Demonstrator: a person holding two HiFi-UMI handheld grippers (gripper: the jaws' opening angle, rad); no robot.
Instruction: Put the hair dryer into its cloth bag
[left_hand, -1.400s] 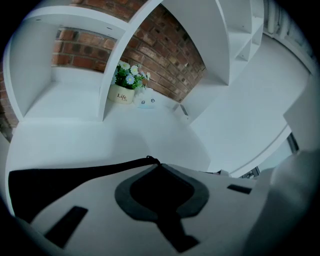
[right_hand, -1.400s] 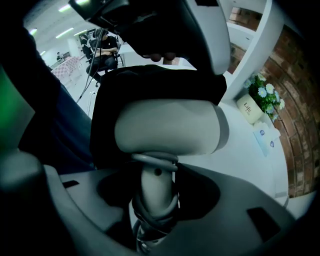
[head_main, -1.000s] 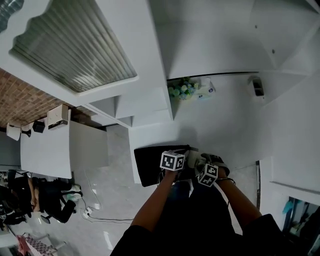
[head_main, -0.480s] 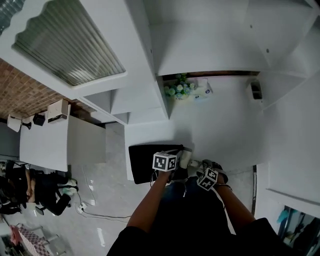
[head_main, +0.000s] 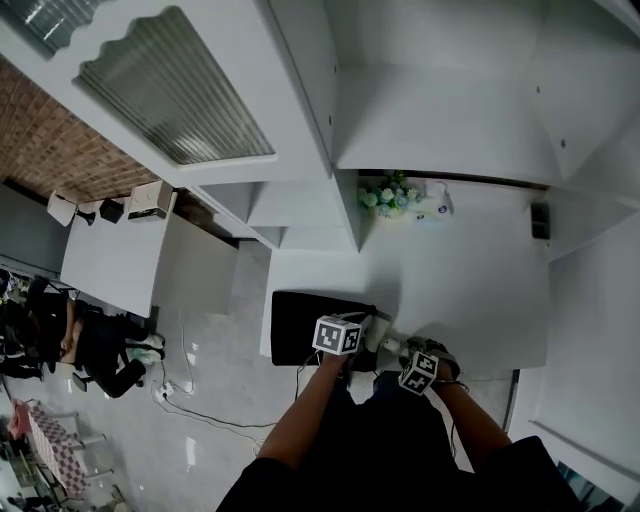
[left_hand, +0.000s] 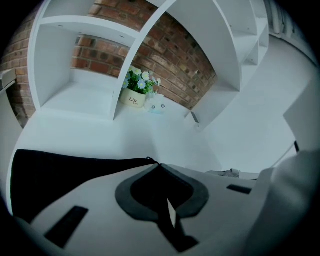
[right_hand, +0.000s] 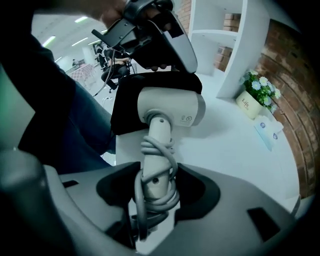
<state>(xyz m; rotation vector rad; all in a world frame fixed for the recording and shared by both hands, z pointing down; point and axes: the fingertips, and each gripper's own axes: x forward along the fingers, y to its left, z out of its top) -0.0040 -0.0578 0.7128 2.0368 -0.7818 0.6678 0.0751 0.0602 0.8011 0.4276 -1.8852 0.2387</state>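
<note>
A black cloth bag (head_main: 305, 325) lies flat at the front left of the white table (head_main: 470, 290). My left gripper (head_main: 358, 322) is shut on the bag's edge, and black cloth runs into the closed jaws of my left gripper (left_hand: 159, 165) from the bag (left_hand: 65, 172). A white hair dryer (right_hand: 170, 107) lies with its head against the bag (right_hand: 127, 107), its grey cord (right_hand: 157, 150) wound round the handle. My right gripper (right_hand: 157, 175) is closing on that handle, pads against the cord. In the head view the dryer (head_main: 382, 330) shows between the two grippers, the right gripper (head_main: 398, 352) at the table's front edge.
A pot of flowers (head_main: 385, 197) and a small blue-and-white pack (head_main: 435, 208) stand at the back under white shelves (head_main: 300, 205). A small dark object (head_main: 540, 220) sits at the far right. The front edge is close to my arms. A person (head_main: 100, 350) sits far left.
My right gripper has dropped onto the dryer's handle near the table's front edge. The left gripper has stayed on the bag. The head view has shifted.
</note>
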